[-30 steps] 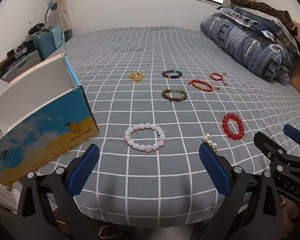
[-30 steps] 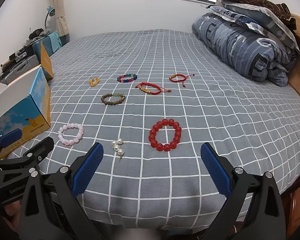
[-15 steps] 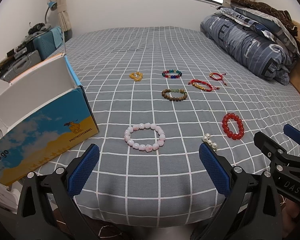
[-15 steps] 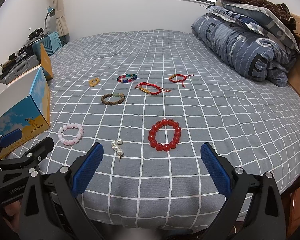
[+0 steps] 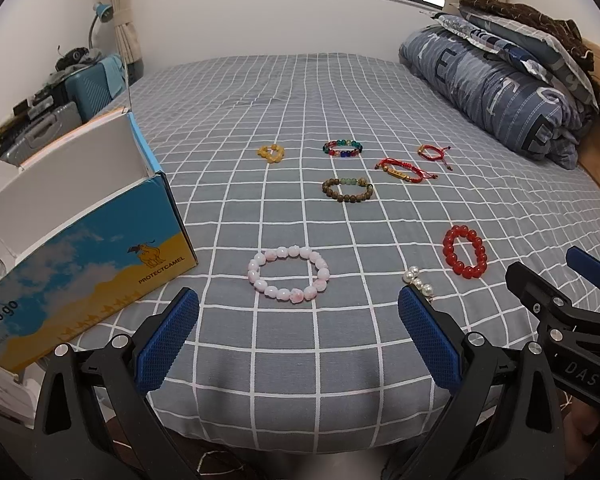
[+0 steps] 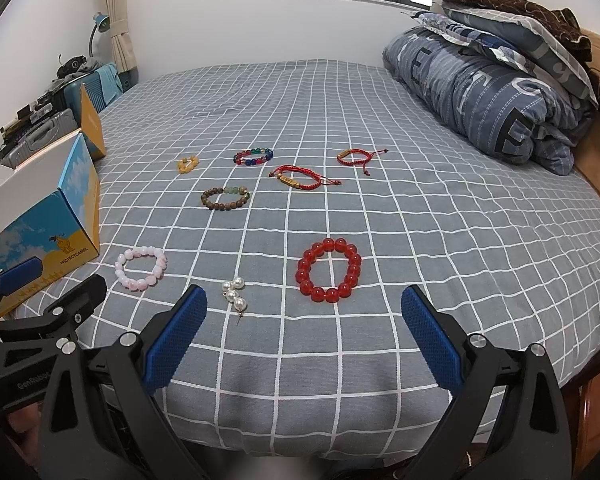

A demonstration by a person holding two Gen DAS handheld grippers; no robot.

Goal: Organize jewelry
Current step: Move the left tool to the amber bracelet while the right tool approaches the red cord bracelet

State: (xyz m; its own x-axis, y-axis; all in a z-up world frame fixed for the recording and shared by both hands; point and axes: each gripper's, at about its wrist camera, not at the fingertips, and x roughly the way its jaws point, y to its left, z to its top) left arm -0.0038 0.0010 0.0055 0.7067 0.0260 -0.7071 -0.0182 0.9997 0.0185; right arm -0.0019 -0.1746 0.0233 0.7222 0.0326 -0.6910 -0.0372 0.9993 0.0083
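- Left gripper (image 5: 298,334) spread wide, empty, just short of the pink bracelet (image 5: 288,273).
- Right gripper (image 6: 304,334) wide, empty; red bracelet (image 6: 329,270) right of the pink one.

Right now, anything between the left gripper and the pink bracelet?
Nothing visible. The left gripper is open at the bed's edge, and only bare sheet lies before the pink bracelet. The box stands off to its left.
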